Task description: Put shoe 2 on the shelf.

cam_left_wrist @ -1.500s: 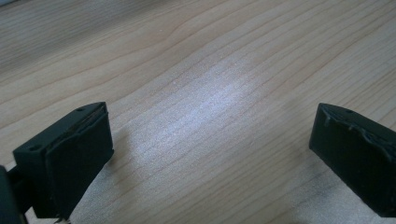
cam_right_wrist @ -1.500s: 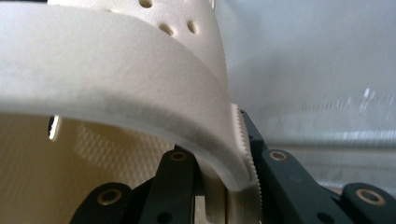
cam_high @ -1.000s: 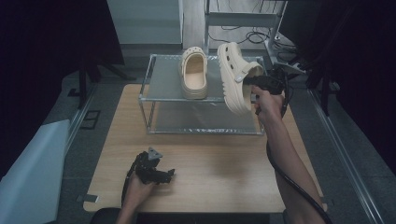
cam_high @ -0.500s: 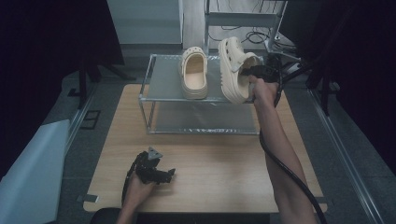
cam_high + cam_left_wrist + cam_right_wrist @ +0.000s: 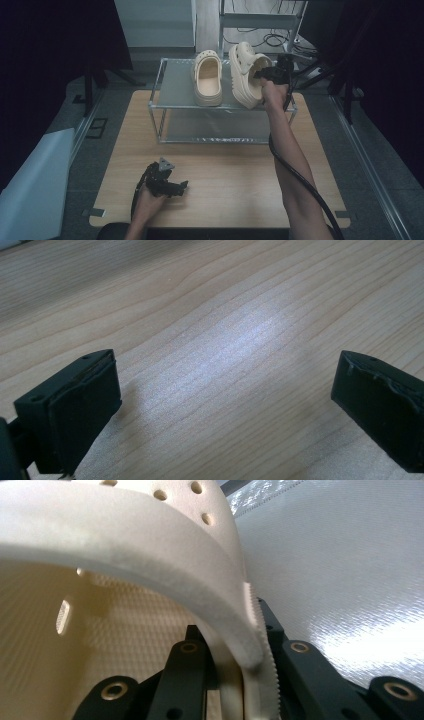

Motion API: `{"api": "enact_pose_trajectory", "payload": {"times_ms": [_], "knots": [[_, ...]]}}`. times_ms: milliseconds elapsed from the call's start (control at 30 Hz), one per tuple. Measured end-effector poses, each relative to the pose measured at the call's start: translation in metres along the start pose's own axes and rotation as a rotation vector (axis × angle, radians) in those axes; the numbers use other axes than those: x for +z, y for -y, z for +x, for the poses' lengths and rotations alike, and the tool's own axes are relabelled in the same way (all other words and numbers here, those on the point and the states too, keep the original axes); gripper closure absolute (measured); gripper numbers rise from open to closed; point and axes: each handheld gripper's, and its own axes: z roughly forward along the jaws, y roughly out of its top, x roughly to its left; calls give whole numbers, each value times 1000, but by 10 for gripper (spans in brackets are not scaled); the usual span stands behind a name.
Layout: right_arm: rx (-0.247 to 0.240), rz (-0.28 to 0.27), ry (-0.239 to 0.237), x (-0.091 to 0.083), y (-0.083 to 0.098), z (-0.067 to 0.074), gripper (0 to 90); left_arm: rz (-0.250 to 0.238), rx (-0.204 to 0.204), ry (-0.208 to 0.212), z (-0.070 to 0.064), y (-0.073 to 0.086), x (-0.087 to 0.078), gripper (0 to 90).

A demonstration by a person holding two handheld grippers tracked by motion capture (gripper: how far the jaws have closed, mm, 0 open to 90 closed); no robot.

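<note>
Right hand-held gripper [image 5: 261, 76]: clamped on side wall of cream clog [image 5: 245, 75], held on edge over rack shelf [image 5: 175, 90], right of second clog [image 5: 207, 77]. Advice: roll sole-down, level, before releasing. Left hand-held gripper [image 5: 175, 187]: wide, empty, on desk [image 5: 240, 165].

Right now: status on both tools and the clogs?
Right tool shut on tilted clog over shelf. Left tool open, idle on table. Second clog flat on shelf beside it. Nothing in the way.
</note>
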Motion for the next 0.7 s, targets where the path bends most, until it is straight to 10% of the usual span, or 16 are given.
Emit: {"api": "enact_pose_trajectory", "payload": {"times_ms": [700], "knots": [[-74,-32,92,25,8,29,491,4,4,9,-1,0,1,0]]}}
